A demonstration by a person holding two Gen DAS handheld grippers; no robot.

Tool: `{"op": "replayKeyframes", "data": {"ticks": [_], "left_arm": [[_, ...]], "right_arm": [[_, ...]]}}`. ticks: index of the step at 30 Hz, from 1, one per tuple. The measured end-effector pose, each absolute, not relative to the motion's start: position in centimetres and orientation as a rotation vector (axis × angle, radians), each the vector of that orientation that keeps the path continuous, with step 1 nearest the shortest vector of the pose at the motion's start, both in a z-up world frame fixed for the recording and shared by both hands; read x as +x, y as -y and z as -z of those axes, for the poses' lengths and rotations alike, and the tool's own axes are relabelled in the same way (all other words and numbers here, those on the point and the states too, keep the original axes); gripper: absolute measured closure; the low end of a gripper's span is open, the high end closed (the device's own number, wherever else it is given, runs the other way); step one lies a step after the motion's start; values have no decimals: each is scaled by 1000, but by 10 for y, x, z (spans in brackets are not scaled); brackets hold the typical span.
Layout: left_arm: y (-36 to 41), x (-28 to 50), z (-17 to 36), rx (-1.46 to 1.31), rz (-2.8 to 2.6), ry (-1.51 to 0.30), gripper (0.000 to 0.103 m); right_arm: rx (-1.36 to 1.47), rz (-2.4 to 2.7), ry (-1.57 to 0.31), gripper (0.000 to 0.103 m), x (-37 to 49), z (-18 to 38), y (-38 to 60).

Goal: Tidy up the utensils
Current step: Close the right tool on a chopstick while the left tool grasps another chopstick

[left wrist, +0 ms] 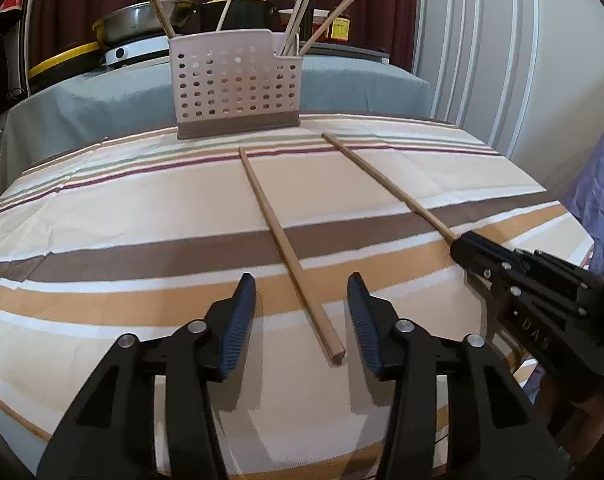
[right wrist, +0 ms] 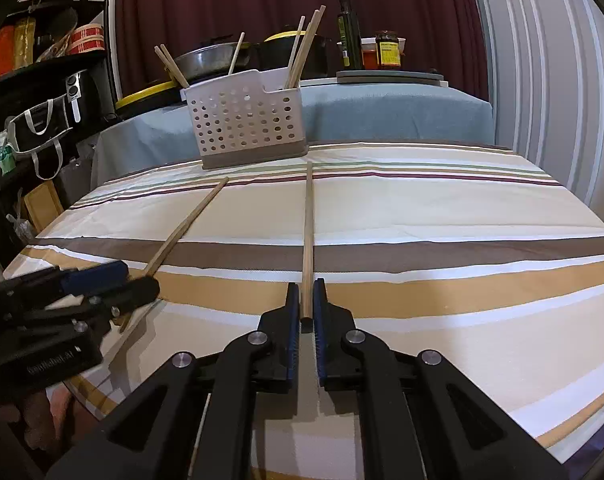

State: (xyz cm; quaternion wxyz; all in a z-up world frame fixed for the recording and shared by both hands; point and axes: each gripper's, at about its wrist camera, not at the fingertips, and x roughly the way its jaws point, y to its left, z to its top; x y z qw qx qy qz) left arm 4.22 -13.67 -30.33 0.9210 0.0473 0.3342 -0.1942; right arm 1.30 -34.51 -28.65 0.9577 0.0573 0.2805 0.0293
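Observation:
Two wooden chopsticks lie on the striped tablecloth (left wrist: 102, 208). One chopstick (left wrist: 286, 248) runs between the fingers of my left gripper (left wrist: 302, 304), which is open and not touching it. My right gripper (right wrist: 307, 296) is shut on the near end of the other chopstick (right wrist: 309, 220), whose far tip points at the holder. The white perforated utensil holder (left wrist: 238, 84) (right wrist: 246, 120) stands upright at the table's far edge with several chopsticks in it. In the left wrist view the right gripper (left wrist: 459, 246) holds its chopstick (left wrist: 381, 184). The left gripper (right wrist: 142, 278) straddles its chopstick (right wrist: 190, 220).
Behind the holder a grey-blue covered counter (left wrist: 361, 84) carries a steel pan (left wrist: 142, 20), a black pot with a yellow lid (left wrist: 238, 8), a dark bottle (right wrist: 349, 32) and jars (right wrist: 387, 50). A white cabinet (right wrist: 541, 80) is at the right, dark shelves (right wrist: 42, 60) at the left.

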Motion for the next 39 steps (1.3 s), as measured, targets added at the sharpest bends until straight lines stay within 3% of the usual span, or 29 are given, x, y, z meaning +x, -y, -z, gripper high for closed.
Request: {"op": "replayKeyframes", "data": {"ticks": [6,13,25,31,39], "left_arm": [[130,43,304,88,379,-680,78],[120,46,304,84,356,-674,86],[105,55,304,58,318,-670,88],[106,53,303,65,342,-656,91],[107,50,302,92,349,-625,96]], "right_arm": [[121,-66,-557,88,12,287,342],[118,-70,-542,86,10,288,339],[106,-50,-512,86,13,291,337],[105,-46,-508,95,11,290,338],[108,-37,-494,96,10,284,340]]}}
